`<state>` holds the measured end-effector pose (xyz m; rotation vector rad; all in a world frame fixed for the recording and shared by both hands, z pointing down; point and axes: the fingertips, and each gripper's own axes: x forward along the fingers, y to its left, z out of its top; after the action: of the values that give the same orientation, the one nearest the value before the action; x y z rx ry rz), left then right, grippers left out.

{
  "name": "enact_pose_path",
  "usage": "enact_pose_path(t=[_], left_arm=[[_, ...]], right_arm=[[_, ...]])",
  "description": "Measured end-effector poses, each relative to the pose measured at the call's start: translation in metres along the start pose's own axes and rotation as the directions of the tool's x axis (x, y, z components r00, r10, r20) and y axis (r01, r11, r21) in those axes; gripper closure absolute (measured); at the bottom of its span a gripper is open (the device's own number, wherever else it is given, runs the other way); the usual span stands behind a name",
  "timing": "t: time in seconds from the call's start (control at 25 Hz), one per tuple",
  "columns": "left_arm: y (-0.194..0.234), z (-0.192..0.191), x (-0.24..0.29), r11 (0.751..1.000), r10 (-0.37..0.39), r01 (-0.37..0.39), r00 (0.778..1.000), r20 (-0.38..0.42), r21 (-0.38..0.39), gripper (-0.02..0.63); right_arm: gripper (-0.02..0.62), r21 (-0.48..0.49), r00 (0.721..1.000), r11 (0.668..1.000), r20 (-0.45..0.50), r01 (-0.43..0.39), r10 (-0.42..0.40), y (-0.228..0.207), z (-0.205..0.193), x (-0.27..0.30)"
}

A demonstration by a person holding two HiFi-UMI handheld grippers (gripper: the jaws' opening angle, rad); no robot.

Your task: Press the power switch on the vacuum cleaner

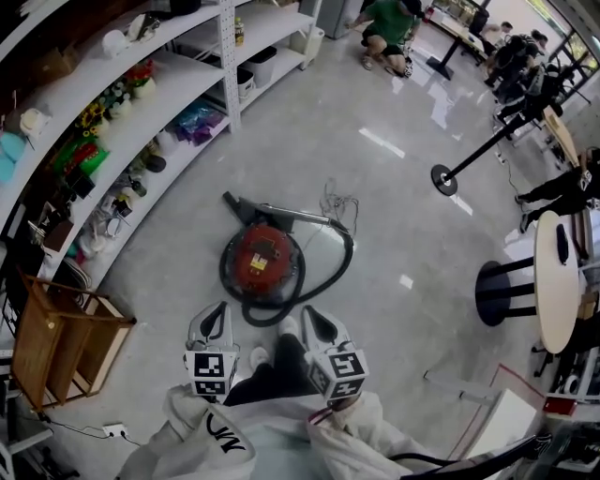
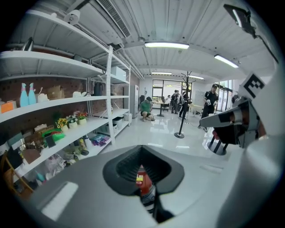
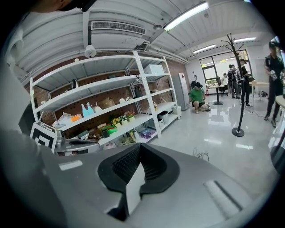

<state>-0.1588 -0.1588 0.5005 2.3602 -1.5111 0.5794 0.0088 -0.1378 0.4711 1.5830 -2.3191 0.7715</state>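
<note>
1. Head view: the red vacuum cleaner (image 1: 264, 259) sits on the grey floor (image 1: 403, 225), with its black hose (image 1: 343, 270) looped round it. It lies just ahead of both grippers and touches neither.
2. Head view: the left gripper (image 1: 215, 317) and right gripper (image 1: 312, 321) are side by side and low in the picture. Both point toward the vacuum cleaner, and each pair of fingers tapers to a point.
3. Head view: white shelves (image 1: 141, 103) packed with small items run along the left. A wooden crate (image 1: 56, 345) stands below them. A person in green (image 1: 386, 23) crouches far off at the top.
4. Left gripper view: the fingers are narrow, with the tips together and nothing gripped. A sliver of the red vacuum cleaner (image 2: 141, 181) shows through the slot behind the tips. A marker cube (image 2: 252, 85) on the other gripper is at the right.
5. Right gripper view: the fingers are narrow too, tips meeting and holding nothing. Only pale floor shows through the slot. The shelves are at the left and a coat stand (image 3: 239, 89) is at the right.
</note>
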Motion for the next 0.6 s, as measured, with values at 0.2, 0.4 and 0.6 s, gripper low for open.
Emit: enact_pose_path(t=[0.2, 0.4, 0.6], left_arm=[[-0.008, -0.005, 0.019, 0.999, -0.03, 0.03, 0.999, -0.031, 0.016, 0.606], [-0.012, -0.008, 0.035, 0.998, -0.053, 0.055, 0.997, -0.052, 0.029, 0.606], [-0.012, -0.019, 0.052, 0.997, -0.068, 0.071, 0.995, -0.077, 0.037, 0.606]], right_arm=[[0.594, 0.014, 1.0, 1.0, -0.009, 0.016, -0.016, -0.018, -0.003, 0.011], [0.594, 0.017, 0.999, 0.999, -0.014, 0.042, -0.042, -0.032, -0.005, 0.021], [0.594, 0.042, 0.999, 0.998, -0.025, 0.047, -0.046, -0.036, -0.014, 0.034]])
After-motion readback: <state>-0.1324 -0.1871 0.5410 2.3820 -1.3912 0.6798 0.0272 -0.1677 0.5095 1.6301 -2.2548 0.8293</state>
